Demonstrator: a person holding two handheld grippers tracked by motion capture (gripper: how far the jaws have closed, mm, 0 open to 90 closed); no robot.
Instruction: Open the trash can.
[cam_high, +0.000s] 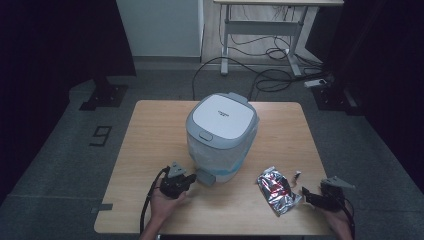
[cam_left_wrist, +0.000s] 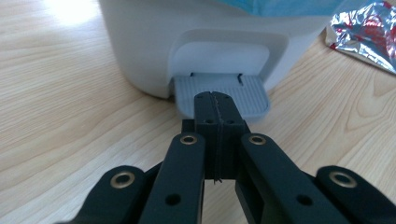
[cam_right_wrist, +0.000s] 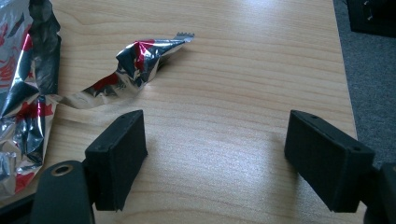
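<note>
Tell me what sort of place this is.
Probably a lab or office workroom set up for recording. A small wooden table stands on grey carpet, loose cables and a power strip lie on the floor, and an adjustable desk frame stands behind.

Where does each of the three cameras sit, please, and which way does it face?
High view: above the table, looking forward and down at the bin; forearms and both hand-held grippers show.
Left gripper view: rides the left hand-held gripper, shut jaws at the bin's pedal.
Right gripper view: rides the right hand-held gripper, open beside the foil wrapper.
All three share the wrapper.
</note>
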